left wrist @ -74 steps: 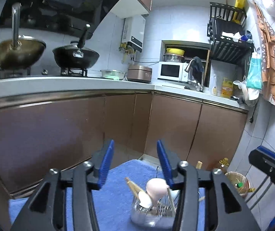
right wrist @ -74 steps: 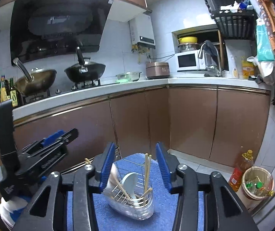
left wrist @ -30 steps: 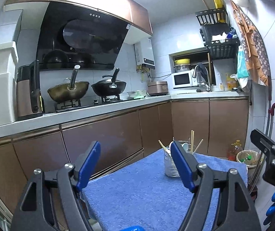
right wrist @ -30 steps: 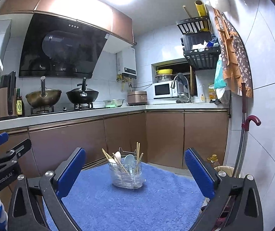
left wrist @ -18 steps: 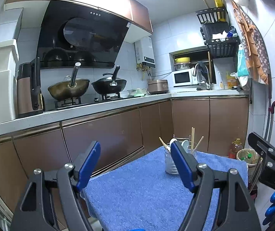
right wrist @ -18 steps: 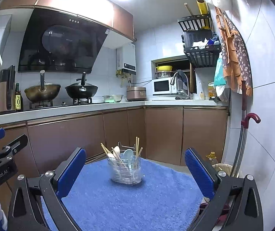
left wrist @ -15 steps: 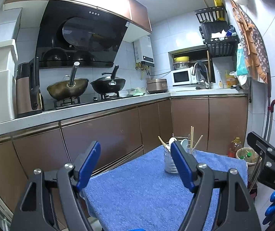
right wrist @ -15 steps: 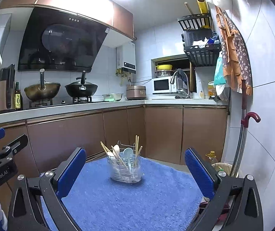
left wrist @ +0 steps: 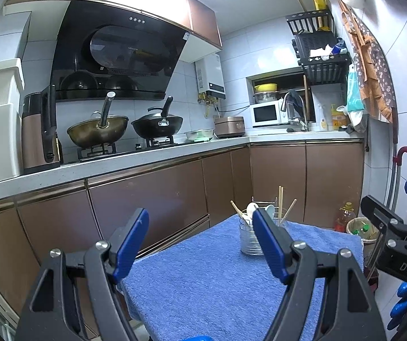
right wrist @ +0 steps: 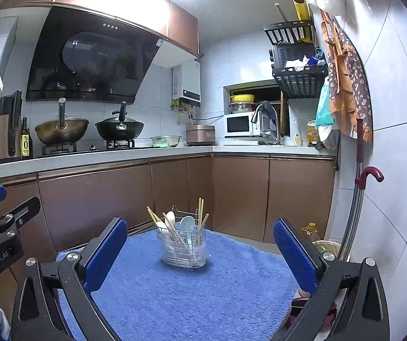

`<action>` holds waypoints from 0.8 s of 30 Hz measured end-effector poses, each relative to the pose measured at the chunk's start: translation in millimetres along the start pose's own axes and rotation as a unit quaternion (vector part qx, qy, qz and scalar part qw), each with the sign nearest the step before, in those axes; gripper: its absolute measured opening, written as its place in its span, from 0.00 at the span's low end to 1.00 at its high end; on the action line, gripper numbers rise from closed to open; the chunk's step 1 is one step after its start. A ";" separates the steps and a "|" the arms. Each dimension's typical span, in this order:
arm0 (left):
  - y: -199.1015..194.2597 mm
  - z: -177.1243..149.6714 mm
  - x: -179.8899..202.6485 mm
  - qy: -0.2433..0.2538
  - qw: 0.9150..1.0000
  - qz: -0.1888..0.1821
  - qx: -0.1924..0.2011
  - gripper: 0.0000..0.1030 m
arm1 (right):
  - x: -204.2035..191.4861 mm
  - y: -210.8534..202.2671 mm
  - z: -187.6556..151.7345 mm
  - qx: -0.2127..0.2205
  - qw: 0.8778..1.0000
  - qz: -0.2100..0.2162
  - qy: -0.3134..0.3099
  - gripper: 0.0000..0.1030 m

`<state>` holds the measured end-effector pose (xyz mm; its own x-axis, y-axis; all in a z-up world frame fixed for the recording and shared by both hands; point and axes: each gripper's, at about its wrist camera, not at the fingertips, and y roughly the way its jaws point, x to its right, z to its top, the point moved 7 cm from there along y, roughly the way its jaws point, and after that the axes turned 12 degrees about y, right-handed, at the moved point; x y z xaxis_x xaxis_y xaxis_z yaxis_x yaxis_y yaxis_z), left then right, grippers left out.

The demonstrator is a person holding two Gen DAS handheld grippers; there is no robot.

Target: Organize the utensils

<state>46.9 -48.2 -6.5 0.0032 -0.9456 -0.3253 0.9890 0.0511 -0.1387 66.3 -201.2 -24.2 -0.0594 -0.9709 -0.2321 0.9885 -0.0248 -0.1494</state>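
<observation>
Standing on the blue towel, the utensil holder is being faced by the left gripper and right gripper, both wide and empty. Chopsticks are judged light, stiff, best pinched mid-shaft; spoons are likely slippery, fragile.

- I see a small table covered by a fluffy blue towel.
- Directly on the towel, toward its far edge, stands one clear utensil holder with a wire frame, upright, with wooden chopsticks and pale spoons inside.
</observation>
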 end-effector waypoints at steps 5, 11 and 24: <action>0.0 -0.1 -0.4 0.000 1.000 0.000 0.000 0.72 | 0.3 -0.9 -0.4 0.000 1.000 0.000 0.000 1.00; -3.6 0.5 1.5 0.001 1.000 0.002 0.002 0.72 | 1.1 -0.5 -0.2 0.000 1.000 0.000 0.000 1.00; -5.4 -0.1 -0.6 -0.001 1.000 0.004 0.002 0.72 | 1.6 -1.7 0.9 0.001 1.000 0.000 -0.001 1.00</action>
<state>41.5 -48.0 -5.6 0.0118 -0.9455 -0.3255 0.9895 0.0579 -0.1324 64.7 -202.9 -23.4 -0.0587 -0.9713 -0.2306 0.9887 -0.0246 -0.1480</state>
